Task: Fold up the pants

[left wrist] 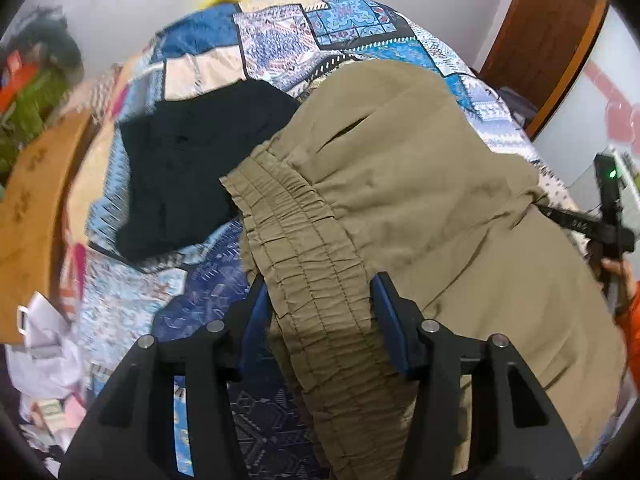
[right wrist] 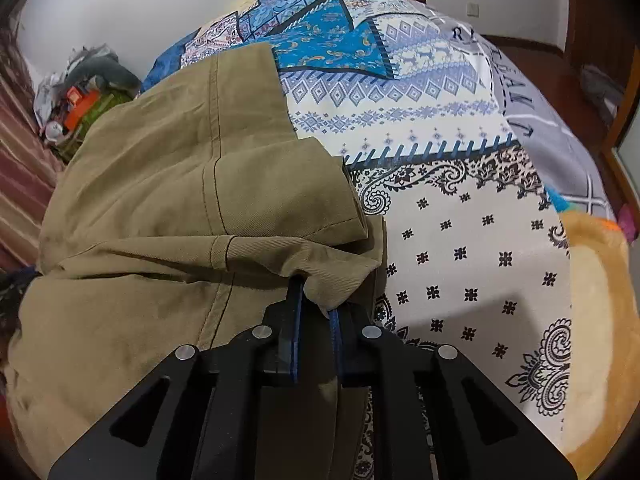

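Here we are at the bed: the khaki pants [left wrist: 400, 184] lie spread across the patterned quilt [left wrist: 280, 28], beside a black garment [left wrist: 192, 160]. The left gripper [left wrist: 320, 312] straddles the elastic waistband [left wrist: 304, 248], jaws about half open, pads either side of the gathered cloth; whether they press it yet, I cannot tell. It looks set to take that band as one anchor for the fold. Over at the other end, the right gripper [right wrist: 316, 312] is pinched nearly shut on a corner of the leg hem [right wrist: 320, 280], cloth bunched between its blue pads, the likely second anchor.

The left wrist view shows the waistband, the black garment and the far gripper's dark body at the pants' edge. The right wrist view alone gives the hems, one leg lying over the other, and the bare quilt to the right where a fold could land.
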Demonstrator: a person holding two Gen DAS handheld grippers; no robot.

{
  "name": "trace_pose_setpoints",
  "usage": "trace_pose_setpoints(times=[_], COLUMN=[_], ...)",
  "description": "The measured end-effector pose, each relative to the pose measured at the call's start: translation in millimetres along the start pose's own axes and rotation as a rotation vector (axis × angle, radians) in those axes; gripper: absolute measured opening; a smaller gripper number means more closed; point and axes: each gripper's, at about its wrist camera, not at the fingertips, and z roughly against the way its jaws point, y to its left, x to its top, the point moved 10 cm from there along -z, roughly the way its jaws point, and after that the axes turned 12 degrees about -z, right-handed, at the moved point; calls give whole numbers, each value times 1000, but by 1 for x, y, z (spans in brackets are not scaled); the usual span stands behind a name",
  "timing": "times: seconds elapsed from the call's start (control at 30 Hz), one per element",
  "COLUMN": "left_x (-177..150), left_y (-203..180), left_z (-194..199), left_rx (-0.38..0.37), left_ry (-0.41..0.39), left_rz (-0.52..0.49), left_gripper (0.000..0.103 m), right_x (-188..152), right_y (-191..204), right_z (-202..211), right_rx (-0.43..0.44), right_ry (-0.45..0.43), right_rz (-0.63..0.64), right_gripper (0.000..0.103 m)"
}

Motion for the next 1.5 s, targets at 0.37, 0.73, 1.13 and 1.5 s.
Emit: trace_pose_setpoints(times=[0.37, 0.73, 1.13, 1.5], left_x=[7, 42, 23, 18], left_y=[5, 29, 19, 37], left_z=[10, 10, -43, -35], left_rx=[51, 77, -123, 128], left_ry=[17, -28, 70, 41], left_rz=[-17, 34, 128, 34], left_gripper=[55, 91, 88, 72], right_x=[3, 57, 36, 30], right_y=[-1, 18, 10, 10], right_z=[14, 59, -18, -36], right_rx=[-94, -4, -9, -149], right_ry=[-20, -212, 20, 7], right_rz=[72, 61, 37, 149], right_gripper=[14, 61, 40, 16])
